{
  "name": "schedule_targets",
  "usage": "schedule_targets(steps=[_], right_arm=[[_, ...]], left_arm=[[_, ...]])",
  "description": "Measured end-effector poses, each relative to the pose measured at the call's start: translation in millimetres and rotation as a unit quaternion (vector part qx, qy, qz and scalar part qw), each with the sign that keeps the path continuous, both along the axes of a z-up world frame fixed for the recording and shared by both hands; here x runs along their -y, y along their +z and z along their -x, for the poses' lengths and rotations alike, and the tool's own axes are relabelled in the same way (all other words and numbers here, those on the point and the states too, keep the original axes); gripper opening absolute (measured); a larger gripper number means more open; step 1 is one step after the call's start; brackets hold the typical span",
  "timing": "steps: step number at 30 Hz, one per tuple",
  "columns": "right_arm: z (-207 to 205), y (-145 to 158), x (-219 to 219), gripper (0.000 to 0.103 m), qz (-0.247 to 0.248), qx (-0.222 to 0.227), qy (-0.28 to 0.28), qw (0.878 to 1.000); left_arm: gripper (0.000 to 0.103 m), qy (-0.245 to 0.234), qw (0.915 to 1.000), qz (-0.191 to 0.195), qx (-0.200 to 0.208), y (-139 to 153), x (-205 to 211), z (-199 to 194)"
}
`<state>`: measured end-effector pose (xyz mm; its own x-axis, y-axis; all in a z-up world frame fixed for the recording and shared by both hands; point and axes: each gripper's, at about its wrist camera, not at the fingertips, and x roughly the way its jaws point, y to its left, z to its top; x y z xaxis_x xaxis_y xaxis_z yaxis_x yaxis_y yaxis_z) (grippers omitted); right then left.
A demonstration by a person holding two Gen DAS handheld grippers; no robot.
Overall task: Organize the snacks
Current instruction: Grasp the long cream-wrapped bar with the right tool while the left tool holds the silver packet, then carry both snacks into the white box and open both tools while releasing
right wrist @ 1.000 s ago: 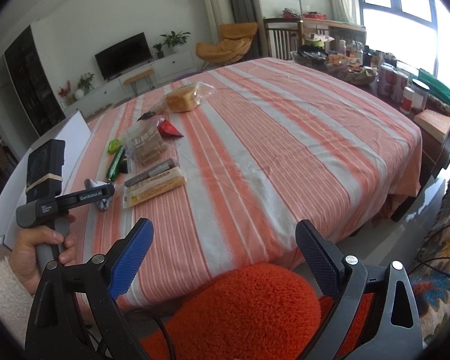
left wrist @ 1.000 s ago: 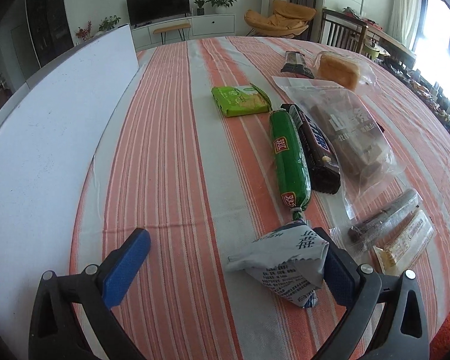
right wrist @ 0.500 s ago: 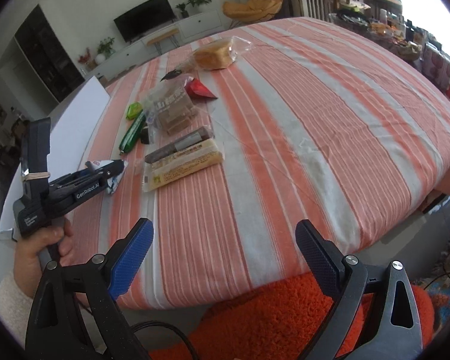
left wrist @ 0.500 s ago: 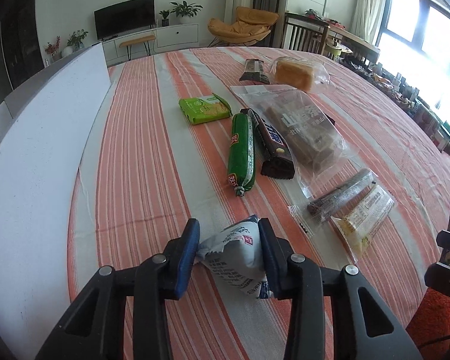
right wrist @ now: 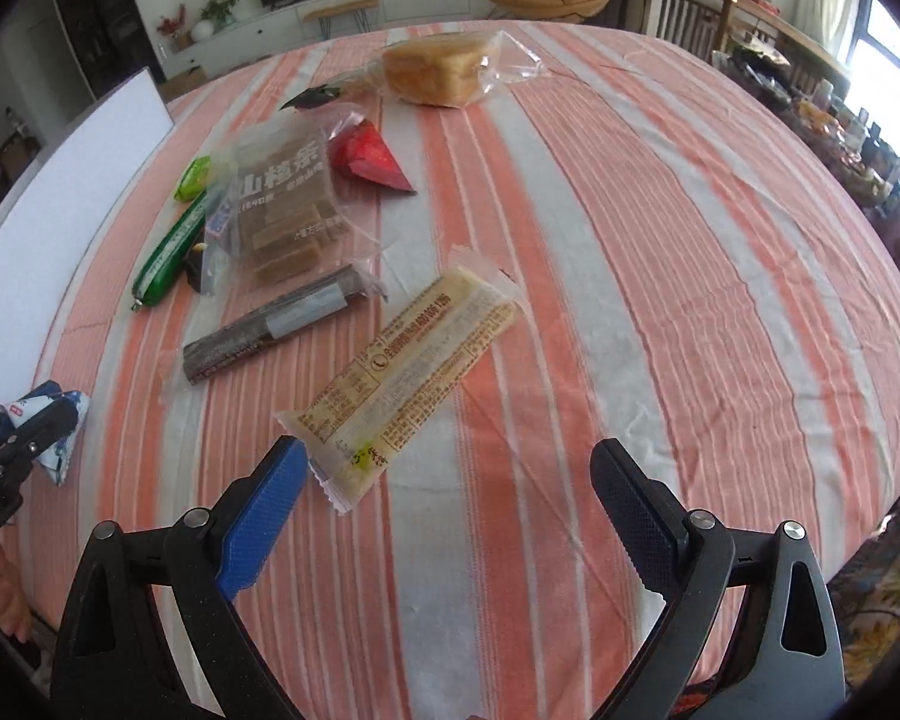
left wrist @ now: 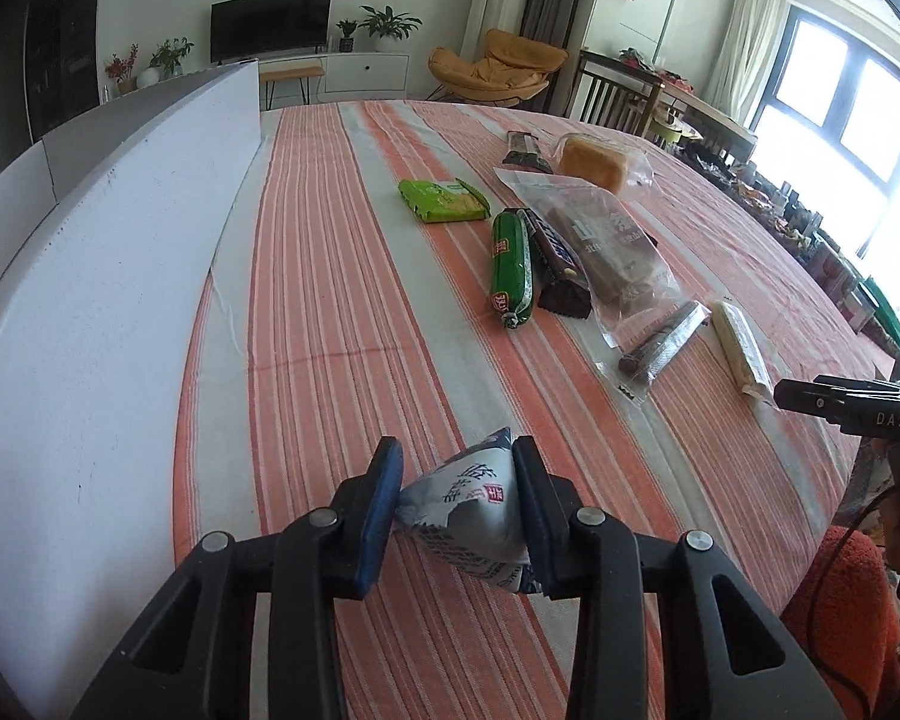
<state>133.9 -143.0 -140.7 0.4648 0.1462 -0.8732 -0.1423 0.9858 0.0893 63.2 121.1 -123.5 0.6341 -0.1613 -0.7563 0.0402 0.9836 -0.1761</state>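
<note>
A white-and-blue snack packet point(left wrist: 462, 504) sits between the pads of my left gripper point(left wrist: 456, 456), whose jaws are closing and pressing on it, just above the striped tablecloth point(left wrist: 342, 330). In the right wrist view the same packet point(right wrist: 60, 420) shows at the far left. My right gripper point(right wrist: 450, 456) stands open over the table's near edge, nothing between its fingers. A pale yellow bar point(right wrist: 414, 372) lies just beyond its blue left pad point(right wrist: 264, 516). Further off lie a dark bar in clear wrap point(right wrist: 270, 324) and a green sausage point(right wrist: 171, 252).
A bag of brown strips point(right wrist: 282, 204), a red triangular packet point(right wrist: 369, 159), bagged bread point(right wrist: 435, 69), a green biscuit pack point(left wrist: 444, 201) and a chocolate bar point(left wrist: 555, 258) lie mid-table. A white board point(left wrist: 90, 300) stands along the left. An orange cushion point(left wrist: 840, 600) is at the near right.
The left gripper's jaws shut on the white-and-blue packet and lifted it slightly. The right gripper moved forward and tilted down, from the cushion to over the table edge near the yellow bar.
</note>
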Motion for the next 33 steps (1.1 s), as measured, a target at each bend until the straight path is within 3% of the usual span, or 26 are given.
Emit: schedule_targets(steps=[5,7,10,11,12,14,17,19,20,21,24,28,33], right_arm=[[-5.8,11.5,30.1,0.097,-0.067,-0.029,-0.058,0.996],[-19.0,7.3,22.8,0.097,-0.091,-0.044,-0.068,0.993],[-39.7,-3.2,-4.3,0.095,-0.089,-0.064,-0.062,0.992],[-44.9,-6.0,-11.9,0.095,-0.080,-0.069,-0.060,0.993],[-46.9,-7.4,-21.0,0.096,-0.063,-0.070,-0.056,0.994],[-52.5,-8.0,-36.1,0.094,-0.022,-0.068,-0.040,0.997],[-55.9,-10.6,-47.4,0.093,0.020,-0.073,-0.029,0.997],[-55.6,-8.8,-49.3,0.080,0.045,-0.065,-0.029,0.996],[-55.5,-5.6,-48.1,0.062,0.043,-0.057,-0.028,0.997],[-56.3,-3.1,-45.9,0.029,0.043,-0.052,-0.028,0.997],[-58.3,0.1,-26.8,0.029,-0.003,-0.073,-0.039,0.997],[-51.0,6.7,14.1,0.029,-0.112,-0.090,-0.071,0.987],[-31.5,29.8,25.7,0.029,-0.171,-0.083,-0.066,0.979]], left_arm=[[0.027,0.001,0.9999,0.002,0.013,6.9,2.5,2.0],[0.027,-0.004,1.0000,0.004,0.007,5.7,2.0,-0.1],[0.031,-0.025,0.9996,-0.010,0.004,5.1,3.7,2.3],[0.038,-0.022,0.9995,-0.020,0.007,5.4,3.7,4.5],[0.055,-0.019,0.9994,-0.029,0.006,4.4,3.4,6.4],[0.072,-0.021,0.9993,-0.031,-0.001,-0.8,1.6,7.6],[0.072,-0.028,0.9988,-0.041,-0.006,-8.7,3.7,6.7],[0.071,-0.036,0.9978,-0.056,-0.002,-10.6,9.4,4.6],[0.054,-0.041,0.9970,-0.066,0.003,-10.9,12.8,3.5],[0.044,-0.046,0.9952,-0.086,0.010,-10.2,17.0,3.0],[0.037,-0.049,0.9954,-0.081,0.013,-6.1,17.4,2.7],[0.036,-0.035,0.9992,-0.008,0.020,8.5,7.0,9.2],[0.036,-0.040,0.9955,0.060,0.062,58.9,0.8,27.3]])
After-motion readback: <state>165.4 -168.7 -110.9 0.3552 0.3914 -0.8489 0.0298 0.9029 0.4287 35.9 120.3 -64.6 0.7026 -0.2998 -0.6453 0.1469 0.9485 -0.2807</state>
